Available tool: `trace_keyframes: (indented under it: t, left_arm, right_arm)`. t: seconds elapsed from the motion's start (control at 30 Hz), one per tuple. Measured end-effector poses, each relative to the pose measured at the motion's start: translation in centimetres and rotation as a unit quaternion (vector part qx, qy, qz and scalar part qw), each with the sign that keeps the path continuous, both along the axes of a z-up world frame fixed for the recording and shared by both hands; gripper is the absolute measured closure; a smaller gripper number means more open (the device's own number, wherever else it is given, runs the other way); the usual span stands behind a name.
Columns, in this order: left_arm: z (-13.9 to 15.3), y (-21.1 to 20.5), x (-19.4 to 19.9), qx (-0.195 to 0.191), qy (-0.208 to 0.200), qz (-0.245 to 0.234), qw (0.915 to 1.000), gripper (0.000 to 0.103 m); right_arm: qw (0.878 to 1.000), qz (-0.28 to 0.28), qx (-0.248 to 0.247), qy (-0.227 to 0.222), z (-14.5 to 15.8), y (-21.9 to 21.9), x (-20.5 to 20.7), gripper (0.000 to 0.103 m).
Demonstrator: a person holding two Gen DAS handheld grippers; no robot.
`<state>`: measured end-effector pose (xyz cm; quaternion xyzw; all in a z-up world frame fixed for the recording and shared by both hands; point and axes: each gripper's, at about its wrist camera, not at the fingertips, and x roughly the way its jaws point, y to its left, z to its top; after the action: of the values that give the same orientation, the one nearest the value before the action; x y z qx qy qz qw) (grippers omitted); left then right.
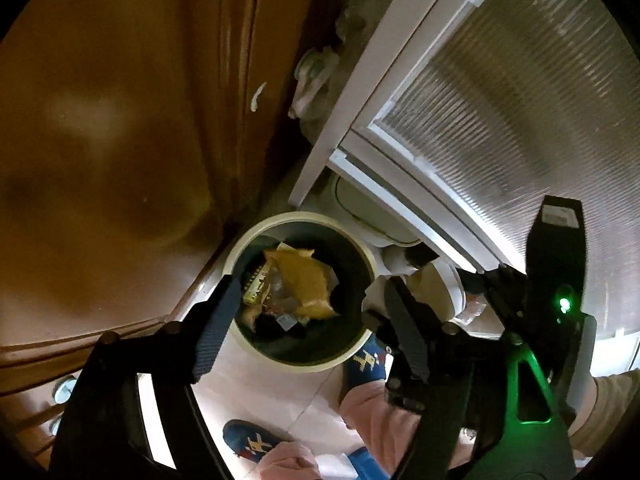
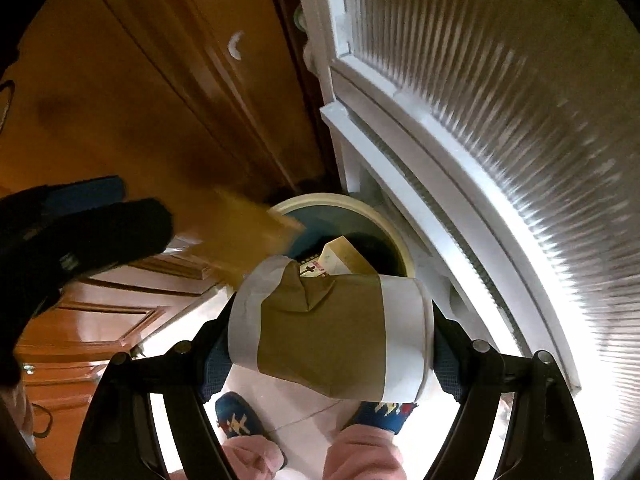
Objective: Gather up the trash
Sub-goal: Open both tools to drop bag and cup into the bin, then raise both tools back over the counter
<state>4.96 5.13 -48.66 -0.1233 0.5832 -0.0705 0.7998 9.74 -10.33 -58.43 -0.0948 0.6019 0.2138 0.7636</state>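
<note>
A round cream-rimmed trash bin (image 1: 362, 356) stands on the floor, with yellow paper and wrappers (image 1: 304, 284) inside. My left gripper (image 1: 304, 316) is open and empty, right above the bin. My right gripper (image 2: 328, 340) is shut on a dented brown-and-white paper cup (image 2: 324, 344), held sideways just short of the bin (image 2: 396, 236). In the left wrist view the right gripper (image 1: 404, 332) with the cup (image 1: 428, 284) sits at the bin's right edge. A blurred yellow piece of paper (image 2: 244, 236) is in the air over the bin's left rim, next to the left gripper (image 2: 92, 232).
A brown wooden cabinet (image 1: 120, 140) stands left of the bin. A white-framed ribbed glass door (image 1: 500, 100) is on the right. The person's blue slippers (image 2: 236, 420) and pink trouser legs (image 1: 376, 412) are on the tiled floor below.
</note>
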Motion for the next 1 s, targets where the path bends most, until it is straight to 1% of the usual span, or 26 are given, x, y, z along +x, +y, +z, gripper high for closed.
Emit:
trace_keyframes:
  t: [0.03, 0.17, 0.37, 0.4, 0.43, 0.47, 0.5, 0.6, 0.7, 0.87, 0.9, 1.0]
  left_arm:
    - [0.0, 0.1, -0.1, 0.004, -0.001, 0.0, 1.0, 0.031]
    - [0.3, 0.5, -0.7, 0.018, -0.01, 0.003, 0.9998, 0.031]
    - [0.8, 1.7, -2.2, 0.047, -0.02, 0.022, 0.9985, 0.03]
    - [0.7, 1.8, -2.3, 0.051, -0.02, 0.027, 0.9981, 0.03]
    - [0.7, 2.0, -2.6, 0.058, -0.02, 0.032, 0.9976, 0.028]
    - [0.7, 2.2, -2.8, 0.065, -0.017, 0.036, 0.9971, 0.024]
    - [0.5, 2.3, -2.9, 0.068, -0.015, 0.039, 0.9968, 0.023]
    - [0.7, 2.6, -3.7, 0.075, -0.011, 0.047, 0.996, 0.023]
    - [1.6, 2.5, -4.6, 0.082, -0.007, 0.049, 0.9954, 0.022]
    - [4.6, 2.4, -6.2, 0.093, -0.006, 0.047, 0.9946, 0.021]
    - [5.5, 2.4, -6.5, 0.095, -0.008, 0.045, 0.9944, 0.021]
    - [8.7, 2.6, -7.5, 0.103, -0.017, 0.042, 0.9937, 0.021]
  right_arm:
    - [1.0, -0.002, 0.0, -0.001, -1.0, 0.3, 0.6, 0.021]
    - [1.0, -0.008, 0.001, -0.002, -2.1, 0.5, 1.0, 0.02]
    - [1.0, -0.016, -0.002, -0.004, -2.6, 1.1, 1.7, 0.018]
    - [1.0, -0.017, -0.003, -0.008, -2.4, 1.2, 1.6, 0.015]
    - [1.0, -0.017, -0.004, -0.011, -2.4, 1.3, 1.4, 0.013]
    - [1.0, -0.016, -0.004, -0.013, -2.3, 1.5, 1.3, 0.012]
    - [1.0, -0.015, -0.005, -0.014, -2.2, 1.6, 1.2, 0.011]
    - [1.0, -0.012, -0.009, -0.013, -1.3, 1.7, 0.6, 0.011]
    - [1.0, -0.015, -0.006, -0.008, 0.3, 1.4, -0.2, 0.011]
    - [1.0, -0.017, -0.001, 0.0, 3.9, 0.7, -1.5, 0.011]
    - [1.0, -0.016, -0.001, 0.001, 4.7, 0.6, -1.8, 0.011]
    - [1.0, -0.01, 0.006, -0.001, 8.1, 0.7, -2.7, 0.011]
